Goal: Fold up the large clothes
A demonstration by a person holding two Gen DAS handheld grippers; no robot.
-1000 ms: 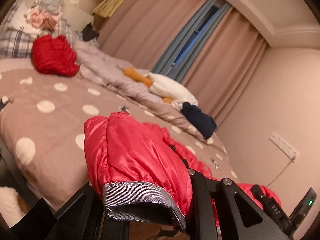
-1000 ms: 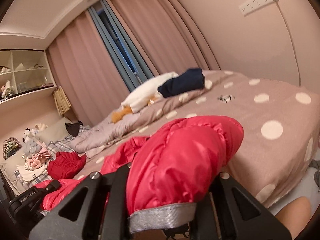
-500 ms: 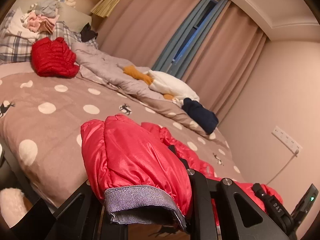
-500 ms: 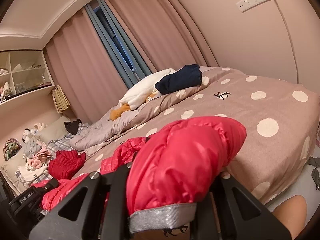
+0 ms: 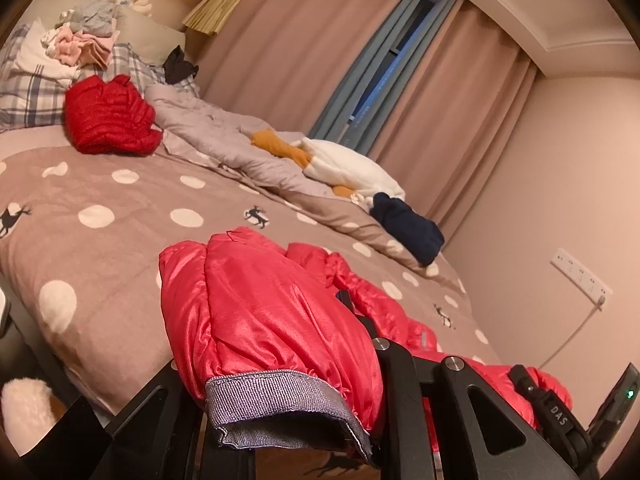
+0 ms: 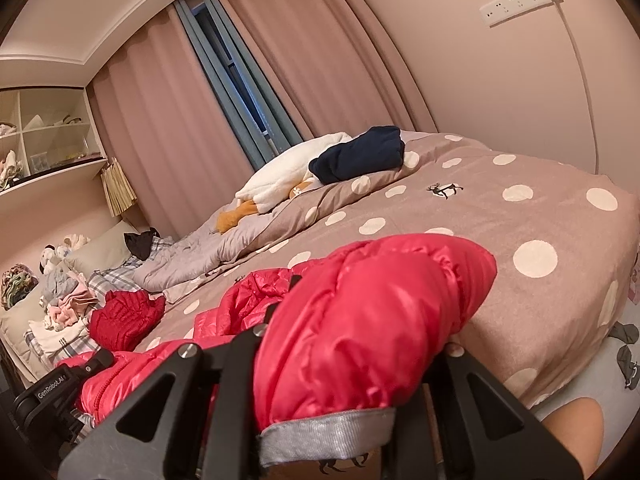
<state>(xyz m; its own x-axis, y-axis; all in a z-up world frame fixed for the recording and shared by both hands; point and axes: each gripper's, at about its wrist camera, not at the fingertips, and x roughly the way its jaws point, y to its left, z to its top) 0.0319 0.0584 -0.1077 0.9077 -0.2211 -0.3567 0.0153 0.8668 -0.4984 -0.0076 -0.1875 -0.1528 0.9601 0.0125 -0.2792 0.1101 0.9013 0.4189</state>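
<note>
A shiny red puffer jacket (image 5: 272,312) with grey cuffs hangs between my two grippers, above the near edge of the bed. My left gripper (image 5: 288,412) is shut on one sleeve just behind its grey cuff (image 5: 276,404). My right gripper (image 6: 332,416) is shut on the other sleeve (image 6: 360,320) behind its grey cuff (image 6: 328,436). The jacket's body (image 6: 240,308) sags between them over the bedspread. The right gripper's body shows at the lower right of the left wrist view (image 5: 560,420); the left gripper's body shows at the lower left of the right wrist view (image 6: 48,392).
The bed has a brown polka-dot bedspread (image 5: 120,208). A darker red folded jacket (image 5: 108,120) lies near the plaid pillows (image 5: 28,96). A grey duvet (image 5: 216,136), white and orange garments (image 5: 344,168) and a navy garment (image 5: 408,228) lie along the far side. Curtains and a wall socket (image 5: 580,272) stand behind.
Both grippers have moved slightly with the sleeves still held; the bed sits a little lower and farther in both views. The grip on the jacket is unchanged.
</note>
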